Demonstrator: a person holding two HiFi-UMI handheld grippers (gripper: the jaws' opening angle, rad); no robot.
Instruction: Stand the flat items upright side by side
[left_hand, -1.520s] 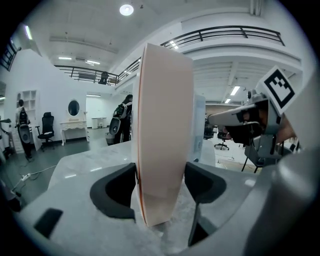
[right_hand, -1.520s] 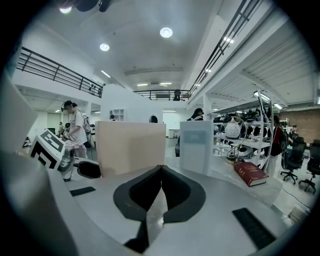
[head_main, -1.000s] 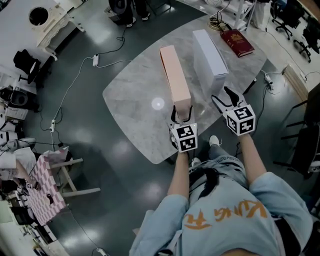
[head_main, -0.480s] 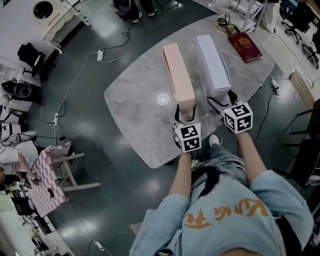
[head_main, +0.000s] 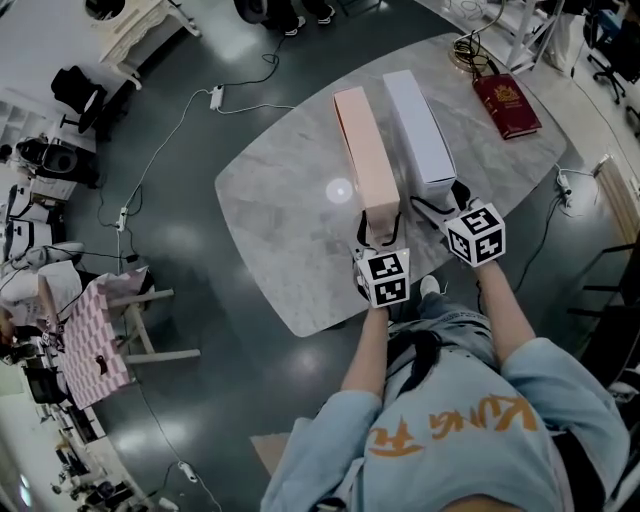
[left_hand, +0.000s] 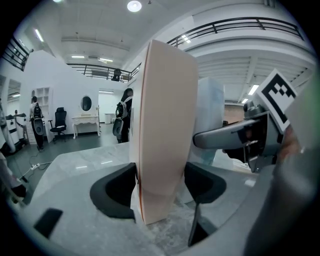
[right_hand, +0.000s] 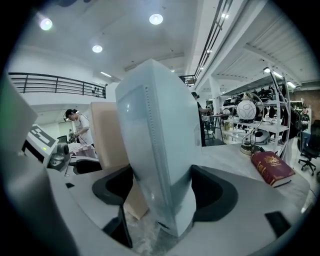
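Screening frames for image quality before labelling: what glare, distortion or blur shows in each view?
Head view: sharp, one round glare spot on the marble table. Left gripper view: heavy fisheye, black corners, pink box looming close. Right gripper view: same fisheye, ceiling lamps flaring above the white box.

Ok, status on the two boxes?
Left gripper clamped on pink box end. Right gripper just closed onto white box end. Both upright on edge, side by side on table. Red book far right, not in the way.
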